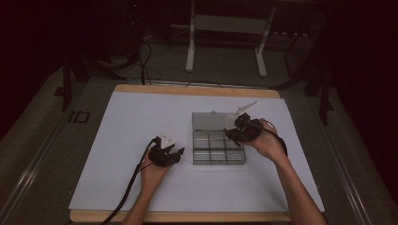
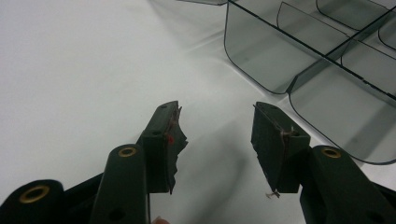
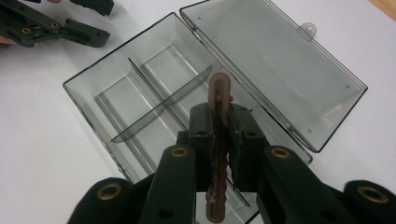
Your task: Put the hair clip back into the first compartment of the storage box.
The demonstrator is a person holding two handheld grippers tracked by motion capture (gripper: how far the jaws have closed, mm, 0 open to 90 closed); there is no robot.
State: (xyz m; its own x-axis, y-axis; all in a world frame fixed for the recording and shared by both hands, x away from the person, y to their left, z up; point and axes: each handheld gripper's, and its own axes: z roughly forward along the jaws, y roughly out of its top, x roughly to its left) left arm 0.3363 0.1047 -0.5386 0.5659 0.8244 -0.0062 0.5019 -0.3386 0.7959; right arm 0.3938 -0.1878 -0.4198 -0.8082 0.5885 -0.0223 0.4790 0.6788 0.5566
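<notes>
Worktop (image 1: 141, 122): a white sheet that runs across the middle of the high view and carries everything else.
Organizer box (image 1: 218, 151): smoky clear plastic, right of centre in the high view, divided into compartments; its lid (image 1: 209, 121) is folded flat open toward the upper frame.
Right claw (image 1: 233, 134): at the box's upper right corner in the high view, the hand coming in from the lower right. Its jaws are clamped on a brown ridged strip (image 3: 218, 140).
Strip's axis: in the right gripper view it runs straight up between the jaws, the rounded end sticking out past the tips, over the divided tray.
Deciding relation: the tray lies directly beyond and beneath the strip's free end, so the right hand is the one placed to lower it in; which compartment, I cannot tell.
Left claw (image 1: 170, 155): low on the worktop just left of the box, jaws apart with nothing between them, and the box's near corner (image 2: 280, 86) at upper right in the left gripper view.
</notes>
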